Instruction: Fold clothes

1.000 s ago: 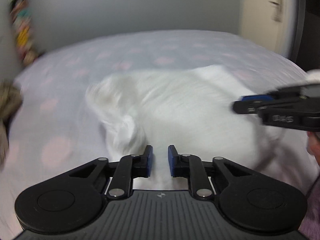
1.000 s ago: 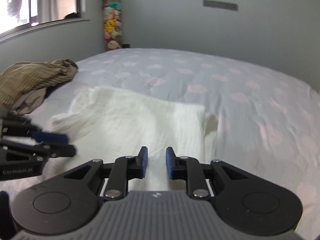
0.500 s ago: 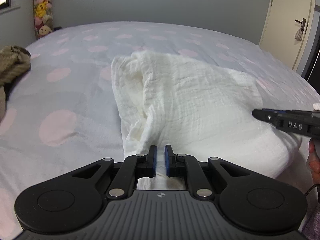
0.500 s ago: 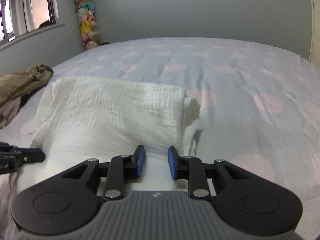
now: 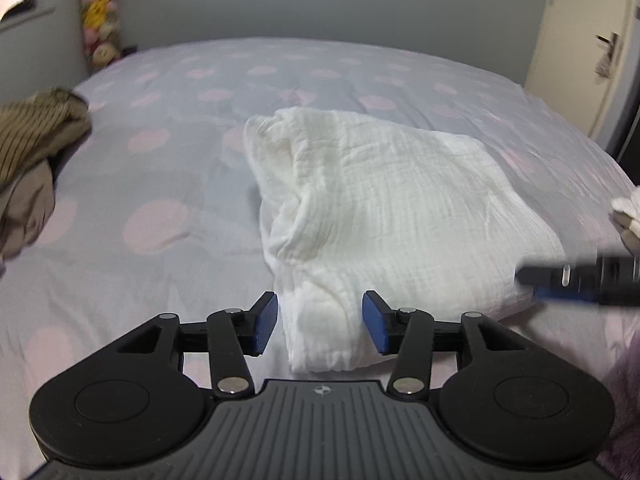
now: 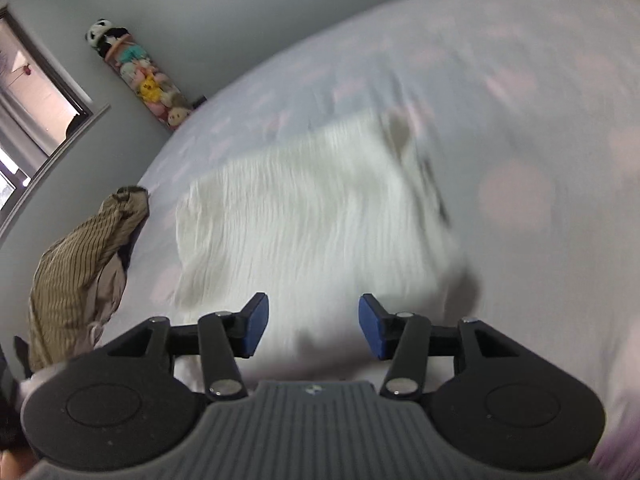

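As both sets of jaws are opening, the fold on the white garment [image 5: 384, 200] looks just laid; it lies folded on the bed [image 5: 168, 184], near its front edge. Left gripper [image 5: 319, 322]: jaws spread, the garment's near corner between the pads, untouched. Right gripper [image 6: 308, 326]: jaws spread over the near edge, nothing pinched; this view is blurred. Judgement: back both grippers straight off, without snagging the loose crinkled cloth, then press the bulging left fold flat. A striped brown garment [image 5: 36, 128] waits at the left, well apart. No legible writing; only a small emblem on each gripper body.
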Available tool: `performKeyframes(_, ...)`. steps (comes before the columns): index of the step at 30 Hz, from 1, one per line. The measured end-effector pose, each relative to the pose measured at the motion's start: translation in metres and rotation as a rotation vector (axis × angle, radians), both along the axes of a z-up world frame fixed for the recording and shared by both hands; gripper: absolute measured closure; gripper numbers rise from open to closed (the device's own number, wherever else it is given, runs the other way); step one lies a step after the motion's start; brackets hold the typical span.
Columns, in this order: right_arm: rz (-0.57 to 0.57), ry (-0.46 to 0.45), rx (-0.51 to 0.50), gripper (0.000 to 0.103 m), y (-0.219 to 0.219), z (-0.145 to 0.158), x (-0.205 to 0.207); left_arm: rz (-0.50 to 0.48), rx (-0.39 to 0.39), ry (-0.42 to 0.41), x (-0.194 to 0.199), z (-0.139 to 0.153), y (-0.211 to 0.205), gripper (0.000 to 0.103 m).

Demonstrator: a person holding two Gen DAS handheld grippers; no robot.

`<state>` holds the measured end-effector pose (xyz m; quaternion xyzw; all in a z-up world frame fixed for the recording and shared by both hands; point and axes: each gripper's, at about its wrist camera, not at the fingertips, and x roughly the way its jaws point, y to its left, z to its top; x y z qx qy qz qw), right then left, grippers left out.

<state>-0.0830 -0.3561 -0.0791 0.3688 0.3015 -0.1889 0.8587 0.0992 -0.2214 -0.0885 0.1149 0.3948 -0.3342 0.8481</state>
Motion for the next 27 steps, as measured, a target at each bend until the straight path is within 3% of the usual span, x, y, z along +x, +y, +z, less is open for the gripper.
performKeyframes(5,-0.027,0.034,0.112,0.047,0.002,-0.023,-0.001,0.034,0.017,0.063,0.006,-0.008,-0.001,0.058)
performKeyframes(12,-0.093,0.034,0.185,0.045,-0.013,-0.039,0.013,0.088,-0.059,0.207,0.020,-0.030,0.006,0.056)
performKeyframes(15,-0.103,0.024,0.173,0.044,-0.013,-0.040,0.020,0.083,-0.077,0.224,0.020,-0.032,0.007,0.063)
performKeyframes(17,-0.107,0.011,0.173,0.044,-0.012,-0.041,0.022,0.067,-0.081,0.229,0.018,-0.031,0.006,0.074)
performKeyframes(21,-0.111,-0.016,0.177,0.079,-0.012,-0.041,0.020,0.038,-0.069,0.226,0.012,-0.025,0.002,0.082)
performKeyframes(27,-0.098,-0.017,0.115,0.086,-0.001,-0.016,0.005,-0.023,-0.009,0.213,-0.009,-0.006,0.002,0.086)
